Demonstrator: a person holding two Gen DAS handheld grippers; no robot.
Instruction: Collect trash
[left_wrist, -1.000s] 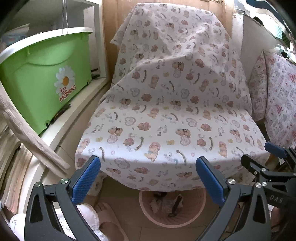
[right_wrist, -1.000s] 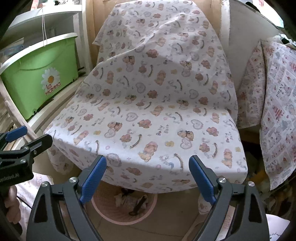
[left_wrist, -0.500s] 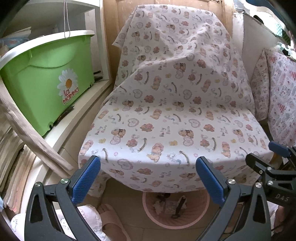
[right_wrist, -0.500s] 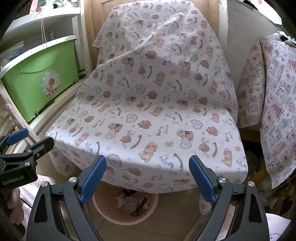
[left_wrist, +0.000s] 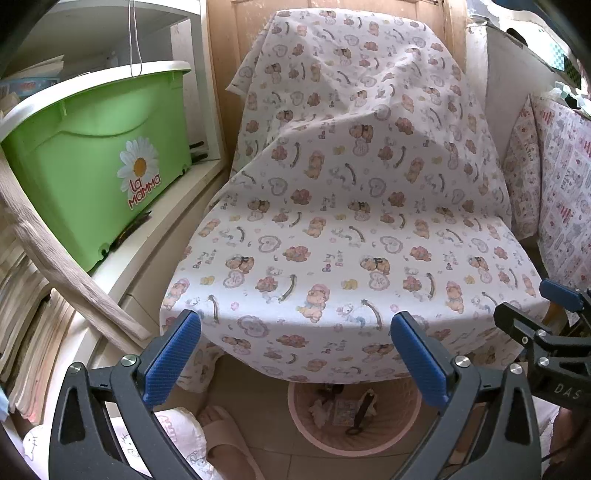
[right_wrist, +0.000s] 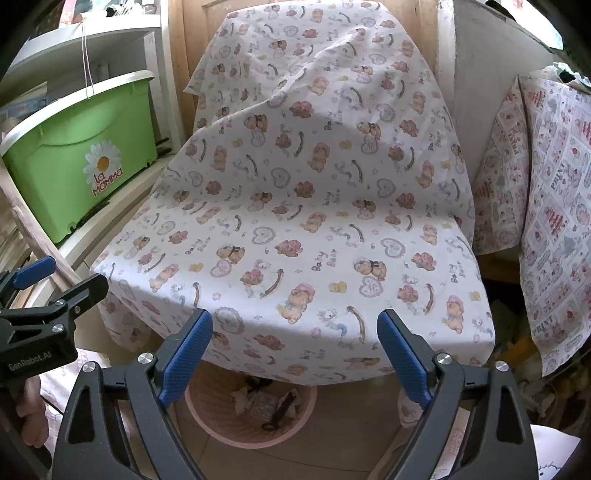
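Round pink plastic waste basket (left_wrist: 402, 435) (right_wrist: 218, 428): stands on the tiled floor, its far part tucked under the front edge of the draped chair. Holds crumpled pale paper scraps (left_wrist: 320, 408) (right_wrist: 242, 398), a small printed wrapper (left_wrist: 343, 408) (right_wrist: 260, 404) and a dark strap-like piece (left_wrist: 360, 411) (right_wrist: 280, 408).

Left gripper (left_wrist: 295, 354), black frame with blue ribbed pads: jaws spread wide, nothing between them; held above the floor in front of the basket. Its tip also shows at the left edge of the right wrist view (right_wrist: 55, 288).

Right gripper (right_wrist: 295, 354), same build: jaws spread wide, empty; basket seen between and below the fingers. Its tip shows at the right edge of the left wrist view (left_wrist: 543, 314).

White cotton sheet printed with teddy bears and hearts (left_wrist: 351, 206) (right_wrist: 314, 192): covers a chair from back to seat, hanging over the front.

Green plastic storage box with a daisy label reading "La Mamma" (left_wrist: 96, 166) (right_wrist: 81, 155): on a white shelf (left_wrist: 162, 218) left of the chair.

Slanted pale wooden slat (left_wrist: 62, 266): leans in front of the shelf.

Patchwork-print pink and white fabric (left_wrist: 561, 192) (right_wrist: 554, 206): hangs right of the chair.

Pink slipper on a foot (left_wrist: 225, 435): on the floor, left of the basket.
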